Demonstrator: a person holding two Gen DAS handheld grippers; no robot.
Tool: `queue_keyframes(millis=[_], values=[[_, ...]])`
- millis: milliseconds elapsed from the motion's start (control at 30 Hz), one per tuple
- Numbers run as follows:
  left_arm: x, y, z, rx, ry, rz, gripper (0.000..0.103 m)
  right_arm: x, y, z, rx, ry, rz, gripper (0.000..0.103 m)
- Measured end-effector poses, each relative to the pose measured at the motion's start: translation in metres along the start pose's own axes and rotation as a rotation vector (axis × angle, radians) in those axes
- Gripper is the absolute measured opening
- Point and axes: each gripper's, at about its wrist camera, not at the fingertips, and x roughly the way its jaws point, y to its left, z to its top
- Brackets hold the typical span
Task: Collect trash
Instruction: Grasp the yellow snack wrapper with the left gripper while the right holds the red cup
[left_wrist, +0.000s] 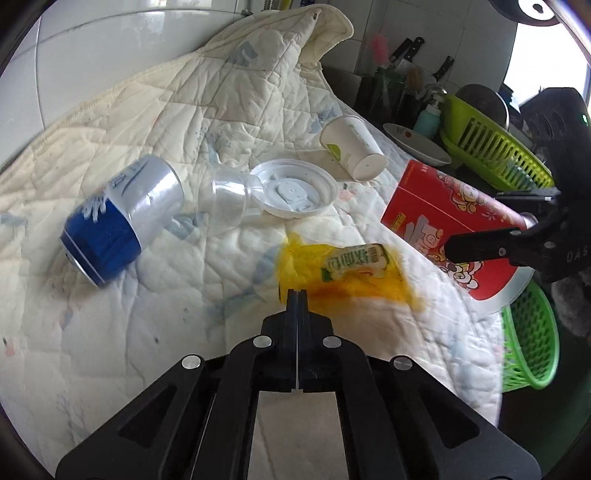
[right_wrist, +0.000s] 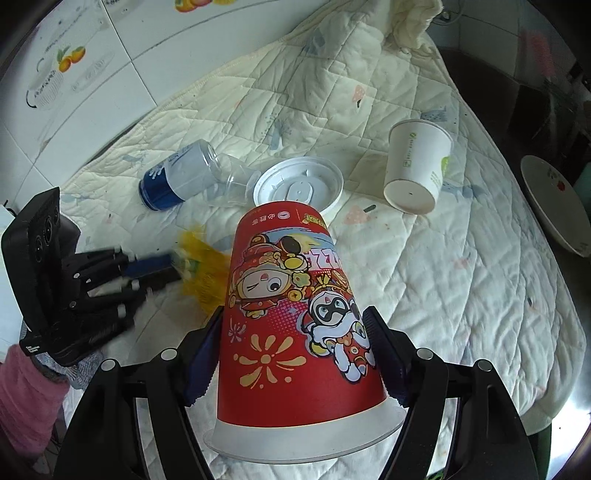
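Observation:
My left gripper (left_wrist: 297, 295) is shut on the edge of a yellow snack wrapper (left_wrist: 351, 273), which looks blurred just above the quilt; the wrapper also shows in the right wrist view (right_wrist: 207, 273). My right gripper (right_wrist: 291, 332) is shut on a large red paper cup (right_wrist: 291, 314) with cartoon prints, held bottom forward above the quilt; it also shows in the left wrist view (left_wrist: 450, 221). On the quilt lie a blue and silver can (left_wrist: 122, 218), a clear plastic cup (left_wrist: 229, 199), a white plastic lid (left_wrist: 295, 188) and a white paper cup (left_wrist: 354, 147).
A cream quilt (left_wrist: 147, 350) covers the worktop. A green basket (left_wrist: 532, 339) sits past its right edge. Behind stand a lime dish rack (left_wrist: 491, 144), a white plate (left_wrist: 417, 144), a soap bottle and knives. Tiled wall at the left.

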Motion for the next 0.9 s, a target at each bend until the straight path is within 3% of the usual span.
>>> queue_keyframes(millis=[333, 433, 500, 533, 567, 733, 900], values=[[-0.02, -0.029, -0.008, 0.034, -0.014, 0.016, 0.0, -0.057, -0.007, -0.042, 0.033, -0.071, -0.011, 0.071], [-0.021, -0.033, -0.005, 0.009, -0.007, -0.016, 0.002, -0.067, -0.01, -0.05, 0.038, -0.083, -0.021, 0.071], [-0.018, -0.038, -0.003, -0.01, 0.007, -0.024, 0.018, -0.072, -0.013, -0.054, 0.043, -0.091, -0.025, 0.071], [-0.017, -0.042, -0.001, -0.018, 0.007, -0.022, 0.046, -0.074, -0.014, -0.055, 0.047, -0.095, -0.025, 0.071], [-0.017, -0.046, 0.0, -0.022, -0.001, -0.014, 0.061, -0.077, -0.016, -0.057, 0.051, -0.099, -0.026, 0.071], [-0.007, -0.065, 0.011, -0.055, 0.004, -0.027, 0.072, -0.083, -0.027, -0.066, 0.063, -0.107, -0.038, 0.071], [0.012, -0.07, 0.03, -0.166, 0.003, 0.006, 0.076, -0.092, -0.041, -0.073, 0.08, -0.125, -0.031, 0.071]])
